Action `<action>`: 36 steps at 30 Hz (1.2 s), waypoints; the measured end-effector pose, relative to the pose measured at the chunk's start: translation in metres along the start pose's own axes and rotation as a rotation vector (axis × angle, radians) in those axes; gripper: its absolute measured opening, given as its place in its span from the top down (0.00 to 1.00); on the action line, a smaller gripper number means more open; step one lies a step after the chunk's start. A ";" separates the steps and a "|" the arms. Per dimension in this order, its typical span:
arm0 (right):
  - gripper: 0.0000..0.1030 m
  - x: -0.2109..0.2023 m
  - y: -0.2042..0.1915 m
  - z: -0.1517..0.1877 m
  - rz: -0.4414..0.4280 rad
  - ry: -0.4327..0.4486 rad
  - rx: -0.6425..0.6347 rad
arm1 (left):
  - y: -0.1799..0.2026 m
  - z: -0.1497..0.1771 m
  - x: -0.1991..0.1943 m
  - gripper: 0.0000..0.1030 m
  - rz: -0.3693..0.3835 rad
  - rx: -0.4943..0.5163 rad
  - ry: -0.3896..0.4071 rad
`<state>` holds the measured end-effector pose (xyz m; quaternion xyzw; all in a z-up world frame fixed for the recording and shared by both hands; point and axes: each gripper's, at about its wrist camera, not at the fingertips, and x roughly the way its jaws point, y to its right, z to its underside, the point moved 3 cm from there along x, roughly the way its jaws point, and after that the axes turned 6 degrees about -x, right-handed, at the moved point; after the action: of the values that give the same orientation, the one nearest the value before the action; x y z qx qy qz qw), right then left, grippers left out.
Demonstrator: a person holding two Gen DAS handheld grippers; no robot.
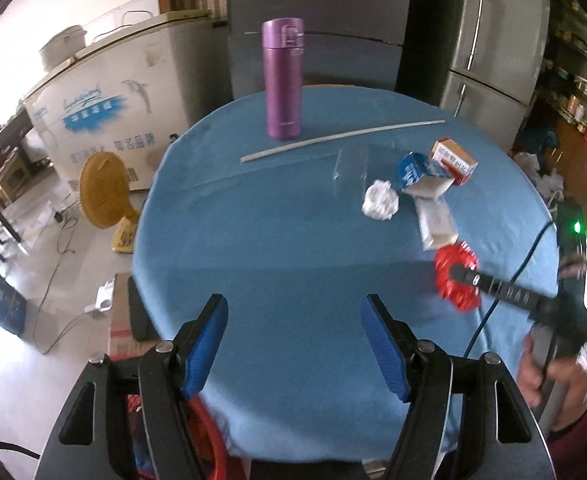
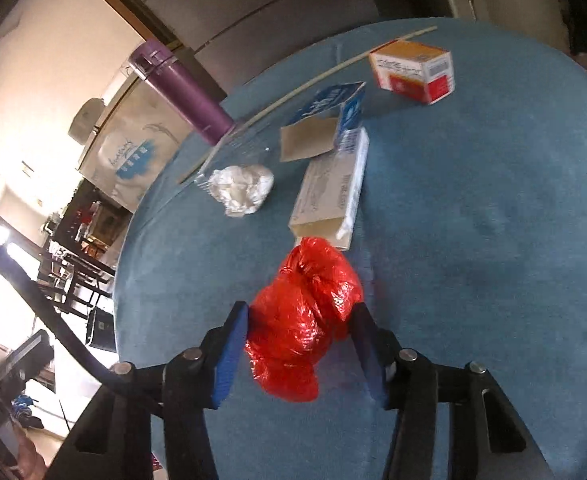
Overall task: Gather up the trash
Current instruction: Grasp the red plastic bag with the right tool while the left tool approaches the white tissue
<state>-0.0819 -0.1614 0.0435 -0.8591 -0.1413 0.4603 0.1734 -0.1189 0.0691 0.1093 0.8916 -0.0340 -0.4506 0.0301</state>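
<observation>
Blue-clothed round table (image 2: 473,220) is carrying the trash. Right gripper (image 2: 299,344) is clamping a crumpled red plastic bag (image 2: 305,320) between both pads, just before a white carton (image 2: 329,188) and paper wad (image 2: 241,188). Left gripper (image 1: 295,344) is hovering wide, gripping nothing.

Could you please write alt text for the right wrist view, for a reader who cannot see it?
The right gripper holds a crumpled red plastic bag between its blue fingers above a round blue table. Beyond lie a white paper wad, small cartons and a purple flask.
</observation>
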 end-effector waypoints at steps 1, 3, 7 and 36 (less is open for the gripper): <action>0.53 -0.001 -0.004 0.000 0.008 0.008 -0.025 | 0.005 -0.007 0.005 0.31 0.004 0.006 0.000; 0.55 -0.002 -0.008 0.002 0.014 0.012 -0.067 | 0.020 -0.023 0.021 0.31 0.013 0.028 -0.006; 0.55 -0.012 0.002 0.006 -0.006 0.021 -0.048 | 0.054 -0.047 0.055 0.31 0.078 0.043 -0.033; 0.56 -0.044 0.051 0.004 -0.099 0.085 0.042 | 0.102 -0.066 0.193 0.64 0.171 -0.146 -0.158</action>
<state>-0.1045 -0.2243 0.0530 -0.8660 -0.1662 0.4173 0.2199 0.0455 -0.0481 0.0021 0.8427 -0.0792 -0.5163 0.1303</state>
